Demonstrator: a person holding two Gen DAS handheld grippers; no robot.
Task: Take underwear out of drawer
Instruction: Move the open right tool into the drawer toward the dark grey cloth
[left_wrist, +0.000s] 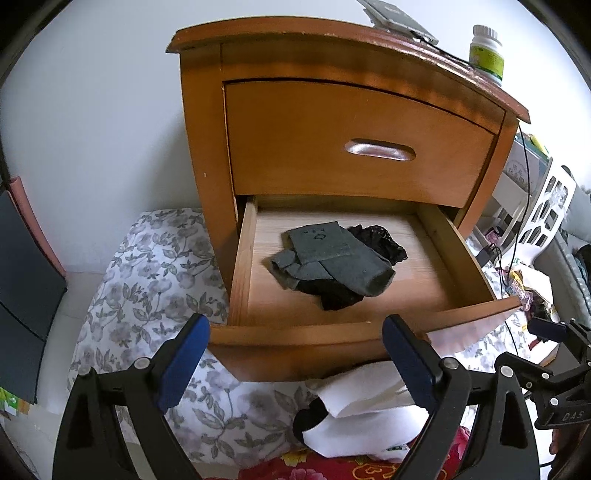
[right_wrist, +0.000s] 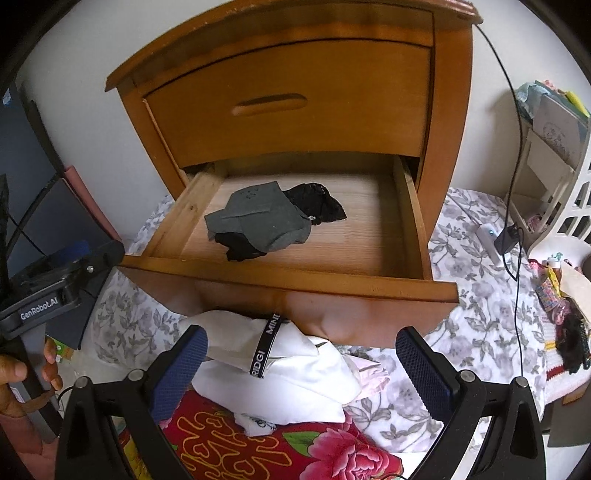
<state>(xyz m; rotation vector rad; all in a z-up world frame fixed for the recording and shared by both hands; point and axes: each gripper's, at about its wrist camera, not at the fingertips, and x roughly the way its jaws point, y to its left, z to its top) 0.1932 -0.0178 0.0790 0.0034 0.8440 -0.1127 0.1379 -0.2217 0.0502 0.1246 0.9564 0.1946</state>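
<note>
The wooden nightstand's lower drawer (left_wrist: 240, 266) (right_wrist: 413, 218) is pulled out. Inside lies a folded grey pair of underwear (left_wrist: 332, 254) (right_wrist: 258, 218) on top of black lacy garments (left_wrist: 380, 240) (right_wrist: 317, 201). White underwear with a black lettered waistband (right_wrist: 280, 354) (left_wrist: 362, 410) lies on the bedding below the drawer front. My left gripper (left_wrist: 295, 354) is open just before the drawer's front edge, nothing between its fingers. My right gripper (right_wrist: 301, 360) is open above the white garment, empty. Both stand outside the drawer.
The upper drawer (left_wrist: 354, 147) is closed. A green-labelled bottle (left_wrist: 487, 55) and a flat device stand on the nightstand top. Floral sheet (right_wrist: 487, 306) and a red flowered blanket (right_wrist: 258, 443) lie below. Cables (right_wrist: 517, 221) and a white shelf are at right. A person's hand (right_wrist: 14, 373) holds the left gripper.
</note>
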